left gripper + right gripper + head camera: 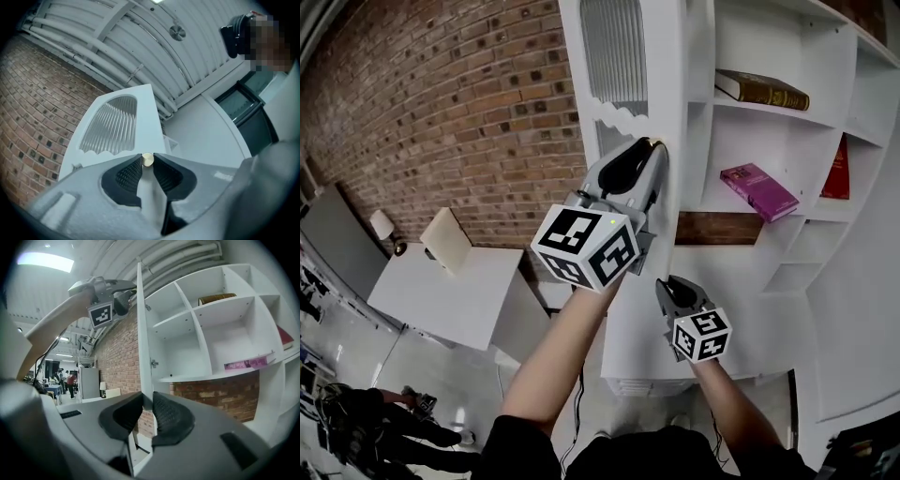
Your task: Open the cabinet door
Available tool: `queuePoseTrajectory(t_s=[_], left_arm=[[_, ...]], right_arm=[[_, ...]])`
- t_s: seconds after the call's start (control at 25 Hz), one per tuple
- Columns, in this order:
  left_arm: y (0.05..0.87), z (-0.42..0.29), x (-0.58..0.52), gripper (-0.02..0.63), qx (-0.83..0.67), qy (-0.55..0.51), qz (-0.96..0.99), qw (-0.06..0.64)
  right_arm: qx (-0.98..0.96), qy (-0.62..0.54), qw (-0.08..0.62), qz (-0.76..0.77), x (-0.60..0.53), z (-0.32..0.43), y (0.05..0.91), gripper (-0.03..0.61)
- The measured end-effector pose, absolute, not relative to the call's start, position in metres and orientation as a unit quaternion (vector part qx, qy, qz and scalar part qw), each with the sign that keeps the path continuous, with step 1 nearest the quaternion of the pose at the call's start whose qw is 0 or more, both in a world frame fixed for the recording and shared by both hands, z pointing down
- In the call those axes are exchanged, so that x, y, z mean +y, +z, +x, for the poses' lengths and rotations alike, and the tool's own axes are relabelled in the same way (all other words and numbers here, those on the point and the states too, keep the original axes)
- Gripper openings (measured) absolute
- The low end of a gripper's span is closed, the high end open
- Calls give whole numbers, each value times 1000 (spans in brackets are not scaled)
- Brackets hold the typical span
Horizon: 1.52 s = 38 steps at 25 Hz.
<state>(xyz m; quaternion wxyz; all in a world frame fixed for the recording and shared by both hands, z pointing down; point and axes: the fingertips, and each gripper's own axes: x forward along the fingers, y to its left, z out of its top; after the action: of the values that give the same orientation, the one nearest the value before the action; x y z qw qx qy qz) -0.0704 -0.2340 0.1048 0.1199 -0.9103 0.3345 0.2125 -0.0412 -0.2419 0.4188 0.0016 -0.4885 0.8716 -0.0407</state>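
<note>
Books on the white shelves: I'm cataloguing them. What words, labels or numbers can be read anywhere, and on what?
No text is legible.
Purple book cover: print too blurred to read.
Brown book with gilt spine: lettering too small.
Red book: no print visible.
Black-and-white marker cube: patterns only, no words.

No text, brand, number or sign can be read in any view. Faint print is seen on the purple book point(759, 190) and gilt marks on the brown book point(764, 91) - both too small to be made out.
</note>
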Motion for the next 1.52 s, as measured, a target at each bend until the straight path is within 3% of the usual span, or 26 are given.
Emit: queuePoseTrajectory(t_s=[0.64,1.52], left_arm=[[104,-168,-210,89,263,250,-930,59],[103,-227,-212,97,219,257,-940,49]], right_arm=[[843,-36,-16,-536,-206,-141,417,67],[850,-38,-7,-525,-204,-202,416,84]])
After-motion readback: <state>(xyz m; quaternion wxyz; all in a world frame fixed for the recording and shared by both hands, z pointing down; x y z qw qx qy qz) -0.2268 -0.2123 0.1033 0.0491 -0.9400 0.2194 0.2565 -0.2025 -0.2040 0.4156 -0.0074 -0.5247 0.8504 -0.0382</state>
